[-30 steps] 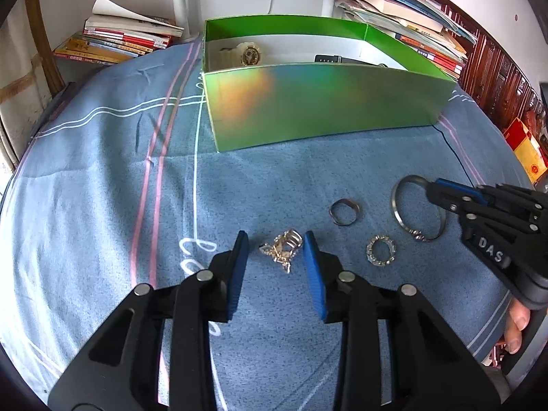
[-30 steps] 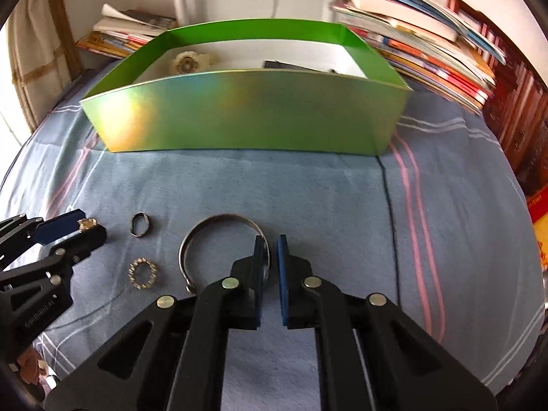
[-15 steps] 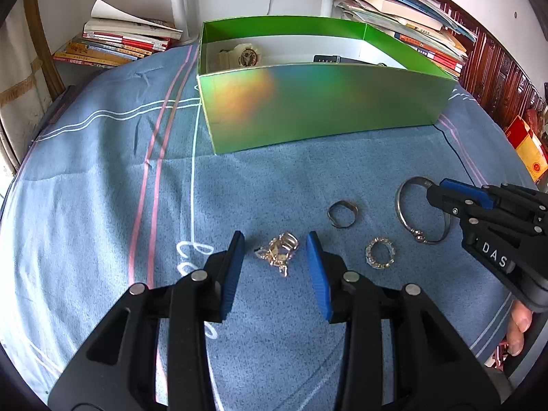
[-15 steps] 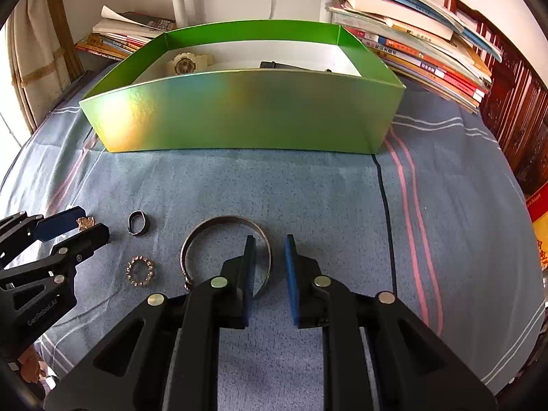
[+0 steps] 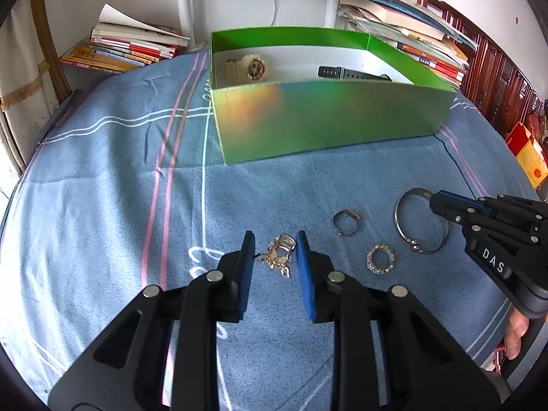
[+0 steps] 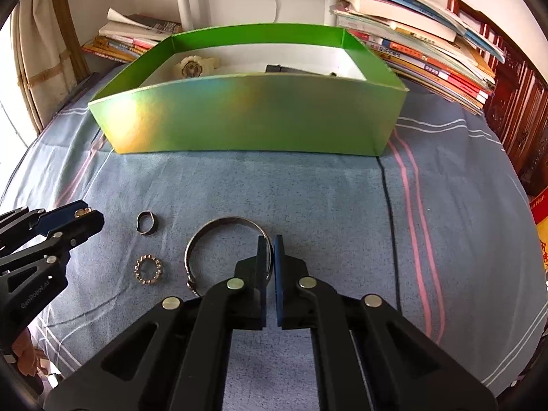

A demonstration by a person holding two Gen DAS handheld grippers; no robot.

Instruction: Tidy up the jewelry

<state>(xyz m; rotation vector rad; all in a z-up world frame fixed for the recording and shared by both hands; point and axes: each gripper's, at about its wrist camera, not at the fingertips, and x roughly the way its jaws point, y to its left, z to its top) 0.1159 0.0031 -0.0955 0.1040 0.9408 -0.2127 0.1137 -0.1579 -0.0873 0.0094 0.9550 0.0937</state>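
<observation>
1. The left tool stood partly open, its blue pads flanking the gold charm on the blue cloth, not clearly gripping it.
2. The right tool was nearly closed around the bangle rim; firm contact was hard to judge.
3. Bare cloth lay between the jewelry and the far green box.
4. Since half a second earlier, both tools had narrowed.
5. A plain ring and beaded ring lay between the tools; the box wall partly hid the watches.
</observation>
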